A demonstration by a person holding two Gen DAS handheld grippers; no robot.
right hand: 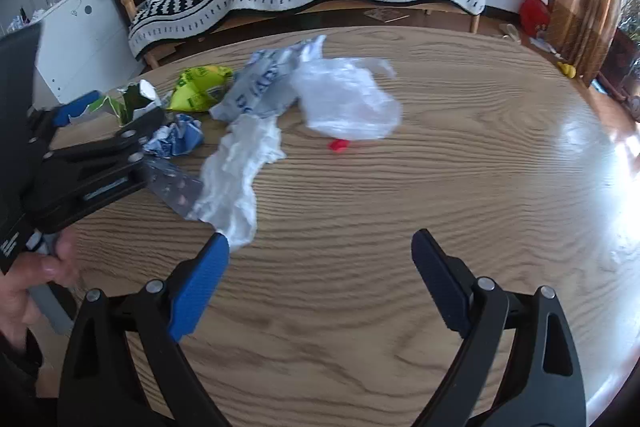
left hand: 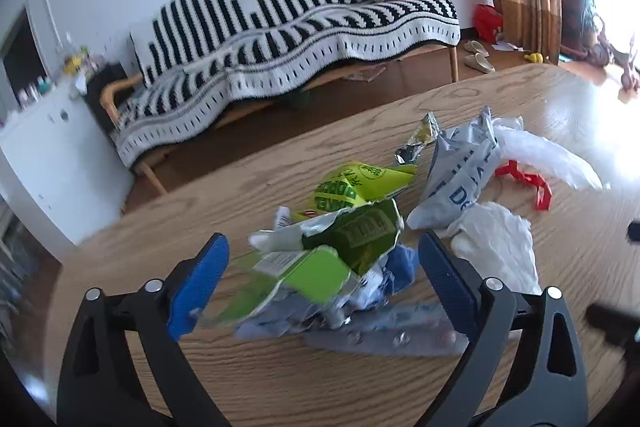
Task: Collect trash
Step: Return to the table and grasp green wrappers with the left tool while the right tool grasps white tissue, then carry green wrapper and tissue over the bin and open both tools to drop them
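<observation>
Currently my left gripper (left hand: 322,259) stands wide open around the torn green carton (left hand: 316,259) on the table (left hand: 280,379), gripping nothing. I judge it light, crushable; pinch the stiffer folded body. My right gripper (right hand: 320,255) hovers open, empty.

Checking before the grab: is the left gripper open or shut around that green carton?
Open: the left gripper has its jaws spread either side of the torn green carton, not clamped.
</observation>
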